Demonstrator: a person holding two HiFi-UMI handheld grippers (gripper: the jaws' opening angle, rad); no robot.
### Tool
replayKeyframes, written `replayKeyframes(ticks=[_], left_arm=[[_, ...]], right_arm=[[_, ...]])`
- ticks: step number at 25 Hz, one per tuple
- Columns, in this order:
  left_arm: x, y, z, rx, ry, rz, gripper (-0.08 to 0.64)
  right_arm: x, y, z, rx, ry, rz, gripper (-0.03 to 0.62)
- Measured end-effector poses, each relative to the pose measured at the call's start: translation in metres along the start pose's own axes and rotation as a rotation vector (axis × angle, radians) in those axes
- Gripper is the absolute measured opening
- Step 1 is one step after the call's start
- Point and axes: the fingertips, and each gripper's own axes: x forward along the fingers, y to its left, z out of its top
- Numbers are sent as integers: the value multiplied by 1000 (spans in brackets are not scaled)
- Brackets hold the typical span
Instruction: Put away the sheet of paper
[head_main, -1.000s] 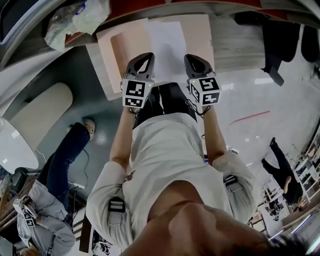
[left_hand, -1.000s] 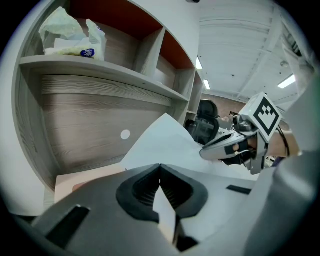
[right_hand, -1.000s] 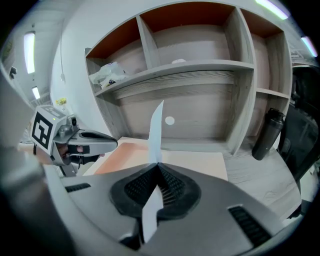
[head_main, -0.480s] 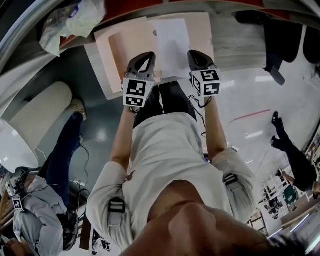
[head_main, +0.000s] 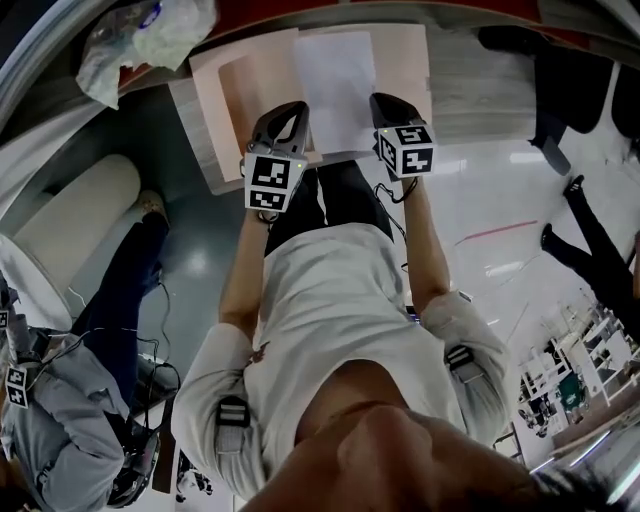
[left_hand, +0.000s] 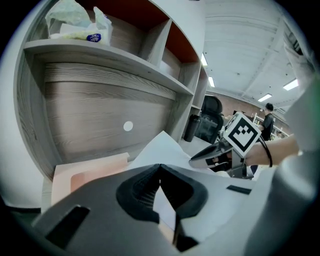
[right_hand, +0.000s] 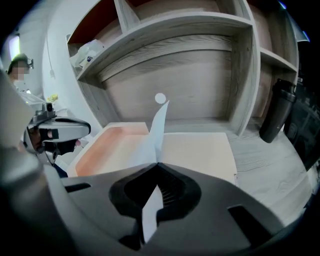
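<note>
We had left tool (head_main: 287, 115) and right tool (head_main: 388, 108) clamped on the white paper sheet (head_main: 337, 85), probably due next into the open peach folder (head_main: 245, 85).

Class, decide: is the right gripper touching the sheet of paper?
Touching. In the right gripper view, the right gripper pinches the sheet of paper between its shut jaws.
</note>
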Motion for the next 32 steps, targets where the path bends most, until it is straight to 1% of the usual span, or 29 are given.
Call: replayKeyframes(ticks=[4, 7, 17, 21, 32], left_arm=[[-1, 4, -5, -8, 6, 13, 17], [-2, 6, -7, -14, 8, 23, 17], [-1, 17, -25, -39, 30, 53, 17], [0, 20, -32, -44, 41, 59, 17], [-11, 34, -45, -67, 47, 80, 17]], right_arm=[[13, 0, -2, 33, 7, 6, 20], [21, 3, -3, 39, 17, 18, 20], [43, 31, -10, 15, 49, 70, 20], [49, 41, -11, -6, 60, 81, 20], [69, 68, -12, -24, 82, 107, 20]])
